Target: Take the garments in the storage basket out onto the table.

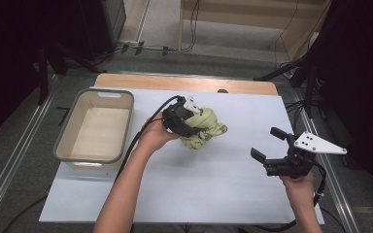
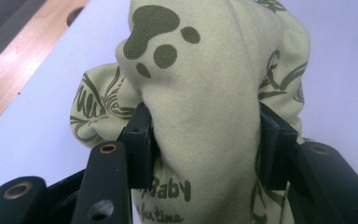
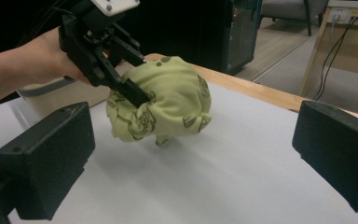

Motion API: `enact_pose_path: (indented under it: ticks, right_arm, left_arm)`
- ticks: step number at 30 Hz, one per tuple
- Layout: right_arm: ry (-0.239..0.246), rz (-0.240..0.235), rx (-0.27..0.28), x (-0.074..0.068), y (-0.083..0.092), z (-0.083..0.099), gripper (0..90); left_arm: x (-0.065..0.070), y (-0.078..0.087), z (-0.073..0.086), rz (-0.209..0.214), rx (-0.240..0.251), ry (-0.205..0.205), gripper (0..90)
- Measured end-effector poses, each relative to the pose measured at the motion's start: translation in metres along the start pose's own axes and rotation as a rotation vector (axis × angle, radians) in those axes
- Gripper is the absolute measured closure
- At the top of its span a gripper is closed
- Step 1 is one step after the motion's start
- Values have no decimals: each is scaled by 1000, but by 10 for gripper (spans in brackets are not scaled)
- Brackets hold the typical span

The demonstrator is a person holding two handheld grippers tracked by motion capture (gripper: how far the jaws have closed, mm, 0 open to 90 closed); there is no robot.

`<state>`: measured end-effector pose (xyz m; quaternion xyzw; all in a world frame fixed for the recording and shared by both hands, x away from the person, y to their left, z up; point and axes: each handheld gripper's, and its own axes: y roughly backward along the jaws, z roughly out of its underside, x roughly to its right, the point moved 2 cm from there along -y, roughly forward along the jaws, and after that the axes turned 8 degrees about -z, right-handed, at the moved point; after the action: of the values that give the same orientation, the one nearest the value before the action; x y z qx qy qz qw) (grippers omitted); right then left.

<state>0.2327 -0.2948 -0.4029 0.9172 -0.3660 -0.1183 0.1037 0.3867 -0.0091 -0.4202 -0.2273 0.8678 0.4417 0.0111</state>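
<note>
Near the table's left edge sits a grey bin (image 1: 94, 127), nothing visible inside. Just right of it, toward the middle of the table, the left tongs (image 1: 193, 127) are clamped on a bunched green cloth (image 1: 205, 128), lifted just off the white sheet (image 1: 199, 184). The bin lies left of the cloth, close by the left hand. Near the right edge, the right tongs (image 1: 268, 145) stand wide, holding nothing, well apart from the cloth.

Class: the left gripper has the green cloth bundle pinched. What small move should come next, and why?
Probably carry the green cloth bundle leftward toward the grey tub: the left gripper is clamped on it, the tub holds nothing, and the right gripper waits open, apart from it.
</note>
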Motion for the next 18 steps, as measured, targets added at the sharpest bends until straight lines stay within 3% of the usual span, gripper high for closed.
enact_pose_path:
  ticks: [11,18]
  right_arm:
    - [0,-3,7,0,1,-1,0]
    - [-1,-5,10,-1,2,-1,0]
  left_arm:
    - [12,-22,-3,-1,-96,-68,495]
    - [17,-34,-2,-11,-155,-82,493]
